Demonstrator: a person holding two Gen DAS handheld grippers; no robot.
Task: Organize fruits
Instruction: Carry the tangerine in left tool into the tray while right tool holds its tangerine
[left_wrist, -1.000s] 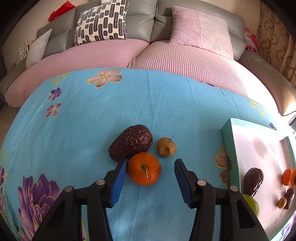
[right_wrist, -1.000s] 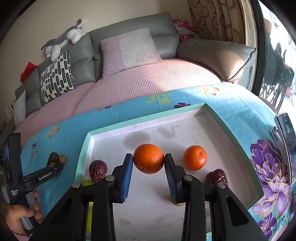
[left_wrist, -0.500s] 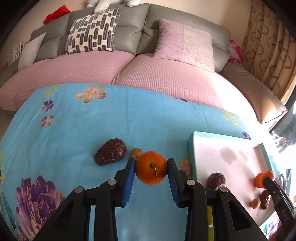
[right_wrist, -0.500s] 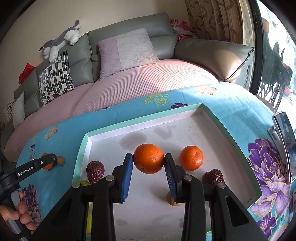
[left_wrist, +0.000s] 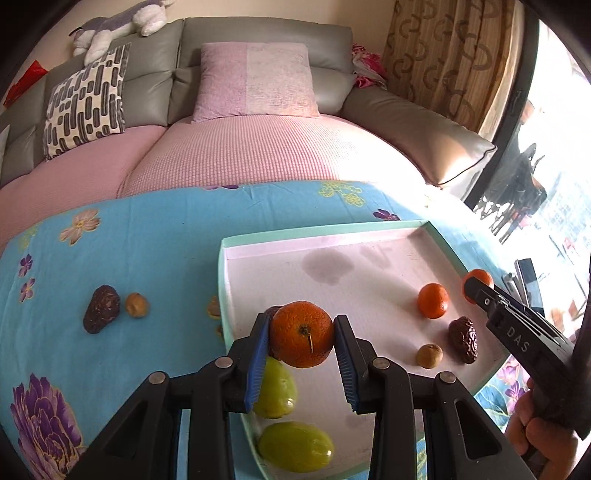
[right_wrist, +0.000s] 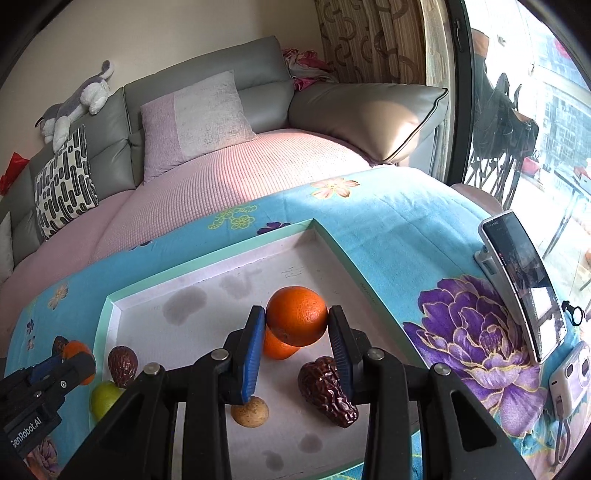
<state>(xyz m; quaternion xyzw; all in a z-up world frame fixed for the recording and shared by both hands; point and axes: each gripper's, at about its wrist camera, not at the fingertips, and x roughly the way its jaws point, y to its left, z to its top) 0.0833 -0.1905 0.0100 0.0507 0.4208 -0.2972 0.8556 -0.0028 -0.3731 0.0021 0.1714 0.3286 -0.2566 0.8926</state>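
Both grippers carry fruit above the tray (left_wrist: 369, 226), a shallow white box with a mint-green rim resting on the blue floral cloth of the table (left_wrist: 147, 240).

Left gripper (left_wrist: 301, 343): the fingers pinch an orange (left_wrist: 301, 339) across its middle, stem end facing the camera. The orange hangs over the near-left part of the tray, just inside the left rim. Directly below and toward the camera lie two green fruits (left_wrist: 291, 446); a dark fruit is partly hidden behind the left finger.

Right gripper (right_wrist: 295, 343): the fingers pinch a second orange (right_wrist: 296, 315) at its sides. It hangs over the right half of the tray, directly above a smaller orange (right_wrist: 275, 349) resting on the tray floor. A wrinkled dark date (right_wrist: 327, 389) lies just beside the right finger, and a small brown fruit (right_wrist: 250, 411) lies below the left finger.

Governing relation: each held orange is round, so finger orientation does not matter; what matters is the floor beneath it. Judged from these views, the right orange sits nearly on top of the smaller orange, so a straight release would probably strike it and roll. Open floor lies toward the far wall of the tray. The left orange has bare floor just to its right, away from the green fruits.

Still outside the tray, on the cloth to the left: one dark date (left_wrist: 101, 308) and one small brown fruit (left_wrist: 136, 304), well apart from the rim and nearer the left gripper
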